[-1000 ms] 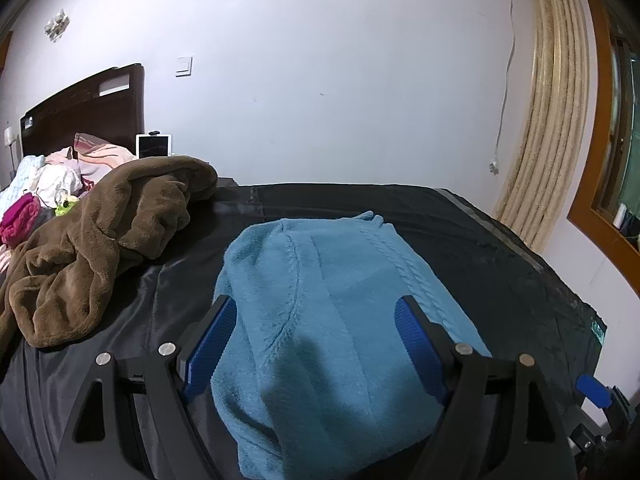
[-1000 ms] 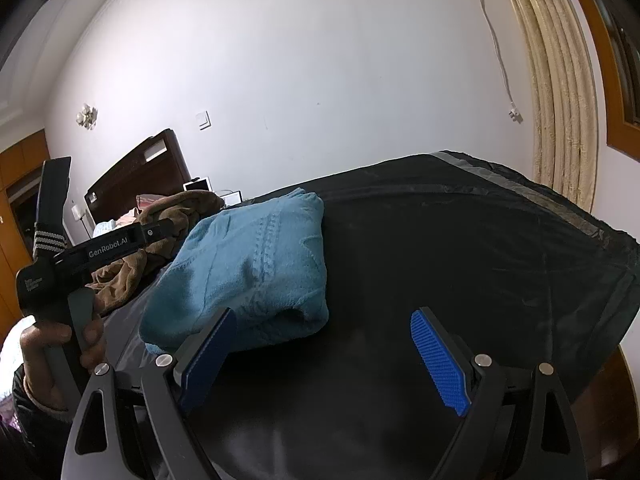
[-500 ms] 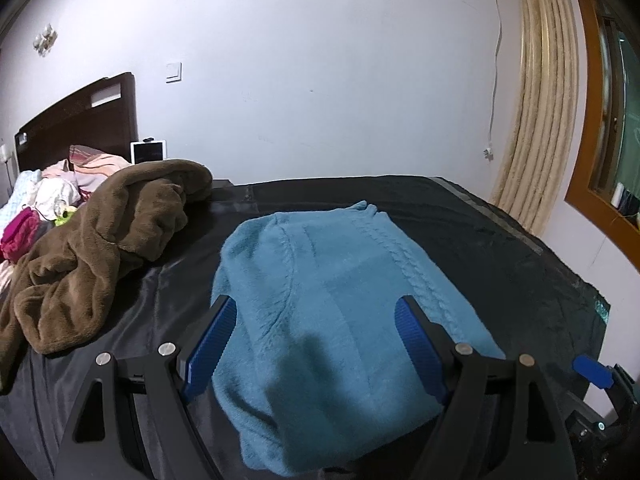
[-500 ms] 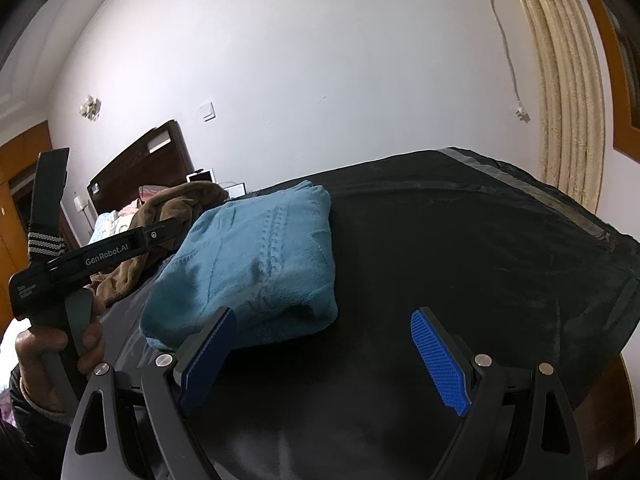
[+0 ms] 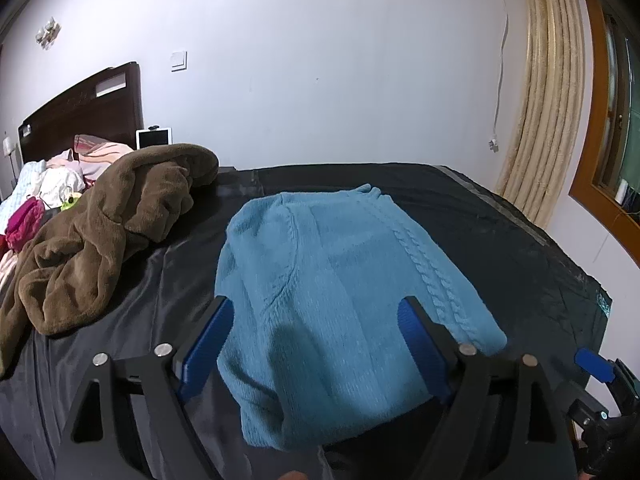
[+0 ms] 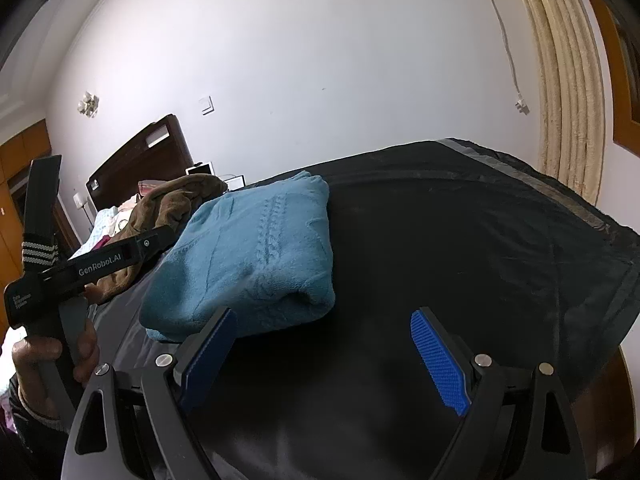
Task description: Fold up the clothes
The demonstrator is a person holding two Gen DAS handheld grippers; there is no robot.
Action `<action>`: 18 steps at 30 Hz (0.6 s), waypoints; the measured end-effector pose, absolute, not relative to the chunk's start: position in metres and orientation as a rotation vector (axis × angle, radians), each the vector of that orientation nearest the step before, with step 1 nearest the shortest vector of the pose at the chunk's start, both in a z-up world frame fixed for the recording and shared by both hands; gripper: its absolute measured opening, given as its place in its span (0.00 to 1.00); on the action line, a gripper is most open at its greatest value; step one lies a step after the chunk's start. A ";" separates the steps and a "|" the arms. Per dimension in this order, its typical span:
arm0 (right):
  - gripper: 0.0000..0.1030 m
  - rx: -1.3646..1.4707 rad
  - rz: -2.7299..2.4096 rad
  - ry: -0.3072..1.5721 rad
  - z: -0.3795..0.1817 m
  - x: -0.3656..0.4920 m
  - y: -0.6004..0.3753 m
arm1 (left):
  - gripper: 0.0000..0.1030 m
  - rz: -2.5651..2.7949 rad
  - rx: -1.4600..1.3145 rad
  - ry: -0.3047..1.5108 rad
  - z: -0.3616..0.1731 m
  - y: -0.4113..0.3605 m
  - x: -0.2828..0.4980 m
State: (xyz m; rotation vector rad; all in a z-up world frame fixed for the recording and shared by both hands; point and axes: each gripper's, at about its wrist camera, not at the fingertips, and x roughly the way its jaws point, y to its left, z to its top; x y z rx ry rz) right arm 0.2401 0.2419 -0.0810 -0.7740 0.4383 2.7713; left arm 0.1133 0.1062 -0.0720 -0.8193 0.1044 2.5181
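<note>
A folded blue knit sweater point(image 5: 332, 280) lies on the black bed cover point(image 5: 500, 240). My left gripper point(image 5: 316, 304) hovers over its near end. Its jaws are opening, and the sweater lies between the blue pads point(image 5: 208, 336) without being pressed. My right gripper point(image 6: 324, 314) stands open over bare black cover just right of the sweater point(image 6: 260, 256), its left pad beside the sweater's near corner. One right pad point(image 5: 592, 362) shows at the lower right of the left wrist view. A hand point(image 6: 84, 356) holds the left tool at the left of the right wrist view.
A crumpled brown fleece garment point(image 5: 108, 232) lies left of the sweater. Several more clothes point(image 5: 48, 188) are piled at the far left by the dark headboard point(image 5: 80, 108). A curtain point(image 5: 548, 100) hangs at the right, beyond the bed's edge point(image 5: 600, 292).
The left gripper's pads have spread slightly apart, and the sweater sits a little farther ahead of them. The right gripper's view is nearly unchanged.
</note>
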 end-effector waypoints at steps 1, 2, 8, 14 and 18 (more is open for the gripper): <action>0.88 -0.778 2.775 0.432 -0.080 0.240 0.240 | 0.97 2.522 -0.816 0.103 -0.071 0.105 0.115; 0.88 -0.782 2.778 0.423 -0.079 0.239 0.239 | 1.00 2.530 -0.802 0.101 -0.069 0.104 0.118; 0.88 -0.778 2.801 0.323 -0.069 0.235 0.225 | 1.00 2.557 -0.748 0.120 -0.057 0.094 0.132; 0.88 -0.796 2.818 0.298 -0.064 0.225 0.218 | 1.00 2.587 -0.781 0.129 -0.060 0.087 0.130; 0.88 -0.785 2.840 0.236 -0.058 0.221 0.209 | 1.00 2.640 -0.802 0.160 -0.064 0.086 0.129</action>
